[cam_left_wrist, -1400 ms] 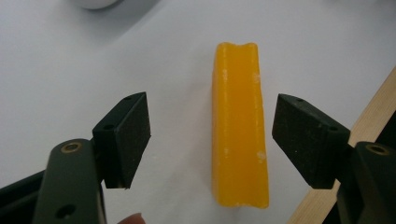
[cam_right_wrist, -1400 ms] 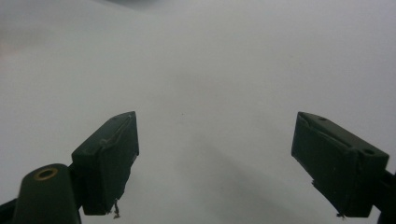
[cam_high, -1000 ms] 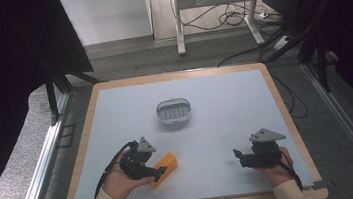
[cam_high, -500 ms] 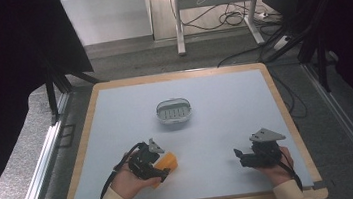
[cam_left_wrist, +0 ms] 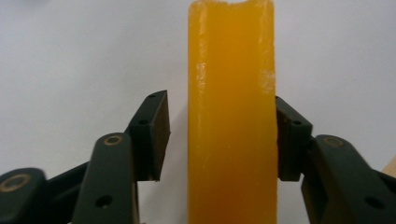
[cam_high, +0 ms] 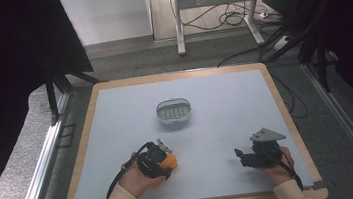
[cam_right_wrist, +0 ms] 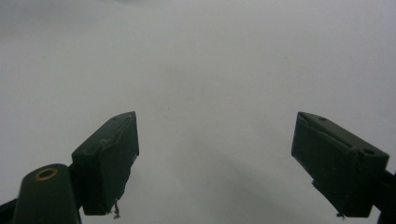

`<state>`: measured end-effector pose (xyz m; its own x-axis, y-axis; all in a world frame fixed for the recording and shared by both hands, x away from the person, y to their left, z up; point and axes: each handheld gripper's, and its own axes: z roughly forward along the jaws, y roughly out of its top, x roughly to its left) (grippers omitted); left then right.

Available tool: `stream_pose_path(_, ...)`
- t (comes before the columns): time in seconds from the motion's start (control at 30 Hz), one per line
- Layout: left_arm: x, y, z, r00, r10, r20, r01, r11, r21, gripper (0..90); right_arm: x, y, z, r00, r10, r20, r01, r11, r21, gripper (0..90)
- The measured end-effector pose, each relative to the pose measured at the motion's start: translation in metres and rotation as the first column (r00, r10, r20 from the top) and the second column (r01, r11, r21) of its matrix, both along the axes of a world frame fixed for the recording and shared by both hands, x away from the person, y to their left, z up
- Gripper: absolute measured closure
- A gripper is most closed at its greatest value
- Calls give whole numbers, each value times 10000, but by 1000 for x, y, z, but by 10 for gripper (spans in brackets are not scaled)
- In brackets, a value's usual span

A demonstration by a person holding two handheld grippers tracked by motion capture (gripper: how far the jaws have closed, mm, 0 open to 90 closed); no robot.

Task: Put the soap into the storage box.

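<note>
An orange soap-like bar point(cam_left_wrist: 231, 116) lies on the white table near the front left and runs up between the jaws of my left gripper point(cam_left_wrist: 222, 105). The right pad point(cam_left_wrist: 289, 140) touches the bar's side, while a narrow gap separates the left pad point(cam_left_wrist: 156, 135) from it. These jaws have just been closing around the bar. In the high view the left gripper point(cam_high: 164, 162) covers most of the bar point(cam_high: 171, 160). My right gripper point(cam_high: 239, 154) rests at the front right, open, with bare table between its jaws point(cam_right_wrist: 215, 126).
A grey oval dish point(cam_high: 174, 111) with a ribbed insert stands in the middle of the white tabletop point(cam_high: 234, 98). A wooden rim point(cam_high: 293, 126) frames the table. Desk legs and cables lie on the floor beyond the far edge.
My left gripper has slid right and lower over the orange bar, and its jaws have narrowed around it. The right gripper has stayed still.
</note>
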<state>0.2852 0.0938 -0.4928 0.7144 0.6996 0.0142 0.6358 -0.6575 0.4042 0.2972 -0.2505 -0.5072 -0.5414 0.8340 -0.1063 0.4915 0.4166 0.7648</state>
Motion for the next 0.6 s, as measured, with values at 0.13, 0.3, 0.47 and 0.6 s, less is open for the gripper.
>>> stream_pose_path(0.13, 1, -3, -2, 9998, -80, -208, 81, 10000, 55, 574, 0, -1, 0, 10000, -24, -42, 24, 9999, 114, 152)
stream_pose_path(0.3, 1, -4, -2, 9996, -109, -249, 109, 9999, 23, 607, 0, -1, 0, 10000, -13, -35, 13, 10000, 95, 152)
stream_pose_path(0.47, 1, -3, -2, 9996, -108, -278, 106, 9999, -81, 615, 0, -1, 0, 10000, 23, -47, -22, 9998, 205, 153)
stream_pose_path(0.6, 1, -3, -1, 9995, -195, -255, 192, 9998, -109, 620, 0, -1, 1, 10000, 2, -51, -1, 9997, 228, 153)
